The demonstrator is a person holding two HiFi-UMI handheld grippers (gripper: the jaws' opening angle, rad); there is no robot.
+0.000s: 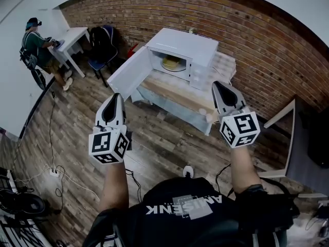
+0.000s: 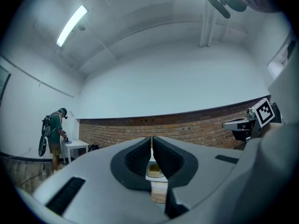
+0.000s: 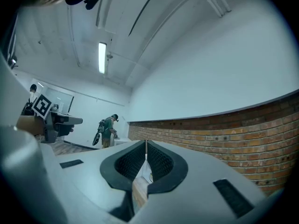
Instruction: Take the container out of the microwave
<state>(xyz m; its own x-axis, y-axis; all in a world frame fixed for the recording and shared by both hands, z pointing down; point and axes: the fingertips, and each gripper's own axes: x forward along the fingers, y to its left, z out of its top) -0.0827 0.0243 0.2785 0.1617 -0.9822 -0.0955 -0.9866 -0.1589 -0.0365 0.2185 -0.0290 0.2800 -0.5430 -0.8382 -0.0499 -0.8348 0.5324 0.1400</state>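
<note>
Status: I judge the task to be at the approach stage. The opening step is done; the reach, the grasp and the withdrawal remain.

1. The long wooden tabletop (image 1: 172, 94), with a pale cloth hanging from its front edge, stands against the red brick wall and carries the appliance.
2. The white box-shaped microwave (image 1: 198, 45) sits on that tabletop. Its white door (image 1: 128, 72) is swung fully open to the left in the head view, so the cavity is clear for access.
3. The left tongs (image 1: 115, 101) are clenched on nothing, held level and aimed at the cavity, well apart from the microwave.
4. The right tongs (image 1: 221, 89) are likewise clenched and empty, level, and well apart from the appliance. I would need to release one or both before a grasp.
5. The small pale-yellow container (image 1: 172, 63) is inside the cavity, untouched, resting on the round turntable. It appears shallow and low-sided. From this range I cannot determine its material, or whether it has a lid.
</note>
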